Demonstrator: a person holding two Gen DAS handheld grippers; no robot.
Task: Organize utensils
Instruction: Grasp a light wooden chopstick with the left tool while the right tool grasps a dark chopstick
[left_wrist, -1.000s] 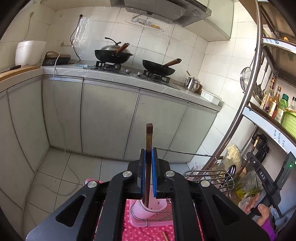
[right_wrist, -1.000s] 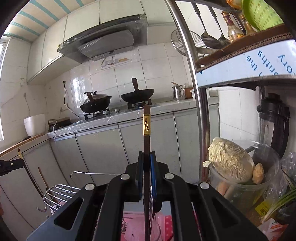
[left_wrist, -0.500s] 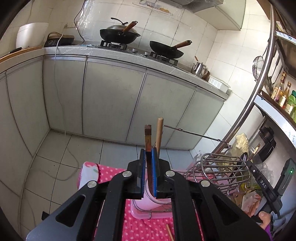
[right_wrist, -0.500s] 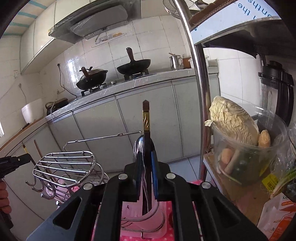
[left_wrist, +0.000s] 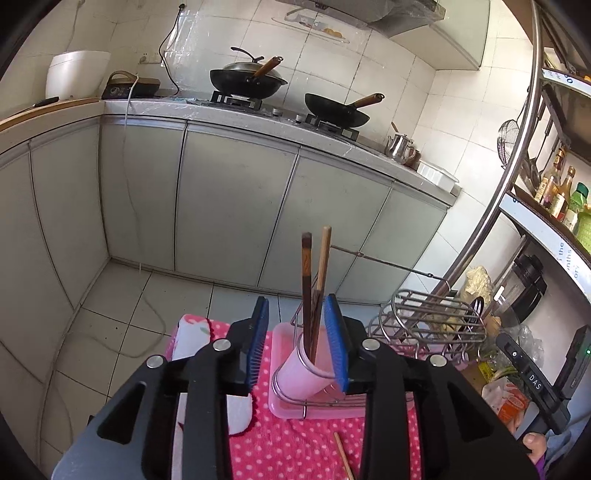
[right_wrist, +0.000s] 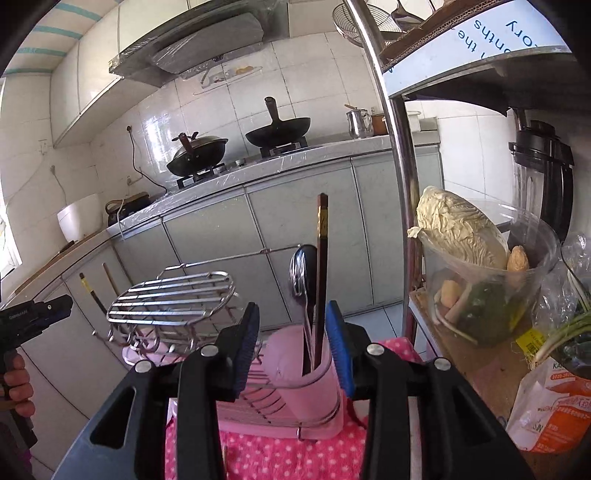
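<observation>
My left gripper (left_wrist: 301, 339) is open, its blue pads either side of a pink cup (left_wrist: 301, 374) in a wire rack. A dark chopstick (left_wrist: 306, 280) and a light wooden chopstick (left_wrist: 324, 258) stand in that cup, free of the pads. My right gripper (right_wrist: 291, 343) is open around another pink cup (right_wrist: 306, 380). A dark chopstick with a gold band (right_wrist: 320, 280) and a metal spoon (right_wrist: 300, 273) stand in it. A loose wooden chopstick (left_wrist: 342, 458) lies on the pink dotted cloth (left_wrist: 295, 446).
A pink tray (left_wrist: 284, 408) holds the wire rack. A wire basket (right_wrist: 173, 299) stands beside the cups. A metal shelf post (right_wrist: 400, 184), a bowl of cabbage (right_wrist: 480, 273) and a blender (right_wrist: 543, 173) are at the right. Kitchen cabinets (left_wrist: 229, 206) with woks (left_wrist: 247, 79) lie behind.
Both grippers have opened and let go of their dark chopsticks, which now stand in the pink cups. Both grippers have tilted down toward the rack.
</observation>
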